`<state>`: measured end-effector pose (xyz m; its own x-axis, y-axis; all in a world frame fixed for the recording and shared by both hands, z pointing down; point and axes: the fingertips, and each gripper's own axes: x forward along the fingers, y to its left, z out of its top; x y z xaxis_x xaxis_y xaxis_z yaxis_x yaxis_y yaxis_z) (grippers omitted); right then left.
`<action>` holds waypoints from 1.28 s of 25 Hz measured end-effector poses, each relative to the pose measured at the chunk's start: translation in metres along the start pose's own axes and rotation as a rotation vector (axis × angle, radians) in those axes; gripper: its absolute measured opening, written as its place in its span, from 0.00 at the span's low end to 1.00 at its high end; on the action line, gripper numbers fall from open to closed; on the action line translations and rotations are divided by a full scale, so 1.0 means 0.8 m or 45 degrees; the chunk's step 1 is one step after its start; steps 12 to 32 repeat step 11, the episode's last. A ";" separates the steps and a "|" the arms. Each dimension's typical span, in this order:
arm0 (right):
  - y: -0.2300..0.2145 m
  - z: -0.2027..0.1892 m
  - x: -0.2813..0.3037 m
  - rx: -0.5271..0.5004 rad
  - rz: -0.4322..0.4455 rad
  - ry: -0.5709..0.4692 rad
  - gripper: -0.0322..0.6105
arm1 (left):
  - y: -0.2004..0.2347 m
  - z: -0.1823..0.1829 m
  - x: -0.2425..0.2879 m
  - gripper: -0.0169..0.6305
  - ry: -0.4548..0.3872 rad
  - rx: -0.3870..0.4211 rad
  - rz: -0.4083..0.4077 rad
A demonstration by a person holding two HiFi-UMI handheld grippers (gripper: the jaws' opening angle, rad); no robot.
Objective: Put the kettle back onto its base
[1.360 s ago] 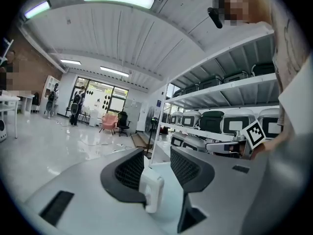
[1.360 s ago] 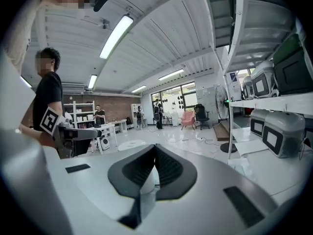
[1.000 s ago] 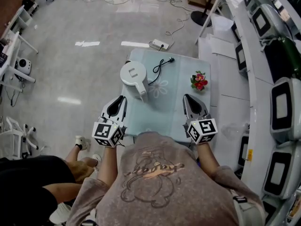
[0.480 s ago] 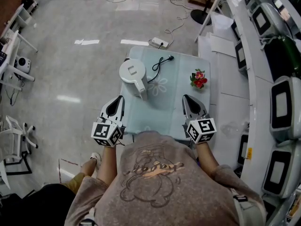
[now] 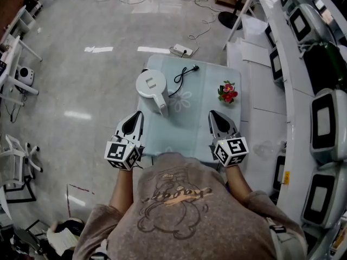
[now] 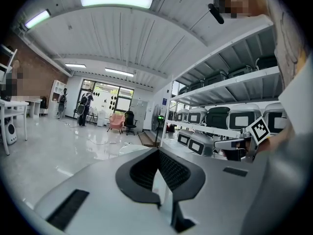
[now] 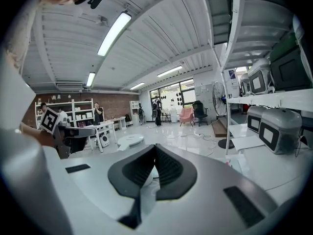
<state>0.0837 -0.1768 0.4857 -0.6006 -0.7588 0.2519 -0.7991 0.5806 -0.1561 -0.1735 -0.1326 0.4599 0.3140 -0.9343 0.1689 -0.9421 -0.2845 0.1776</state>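
The white kettle (image 5: 152,89) stands on the far left part of the little table (image 5: 190,129), with its black cord (image 5: 181,77) beside it. The left claw (image 5: 139,114) and right claw (image 5: 213,114) are both closed tight, holding nothing, at the table's near edge.

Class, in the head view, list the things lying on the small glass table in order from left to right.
white kettle → black power cord → red flowers

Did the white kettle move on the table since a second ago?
No. The round white plastic kettle sits at the same spot on the pale green table, equally far from the red flowers; only the camera shifted slightly.
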 end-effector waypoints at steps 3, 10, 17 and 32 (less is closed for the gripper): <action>-0.001 0.002 0.001 0.001 0.005 0.003 0.05 | 0.004 -0.002 0.001 0.06 -0.002 -0.011 0.003; -0.001 0.002 0.007 -0.009 0.017 0.001 0.05 | 0.014 -0.002 0.003 0.06 -0.004 -0.034 0.005; 0.000 0.003 0.009 -0.009 0.017 0.001 0.05 | 0.014 -0.001 0.004 0.06 -0.007 -0.032 0.003; 0.000 0.003 0.009 -0.009 0.017 0.001 0.05 | 0.014 -0.001 0.004 0.06 -0.007 -0.032 0.003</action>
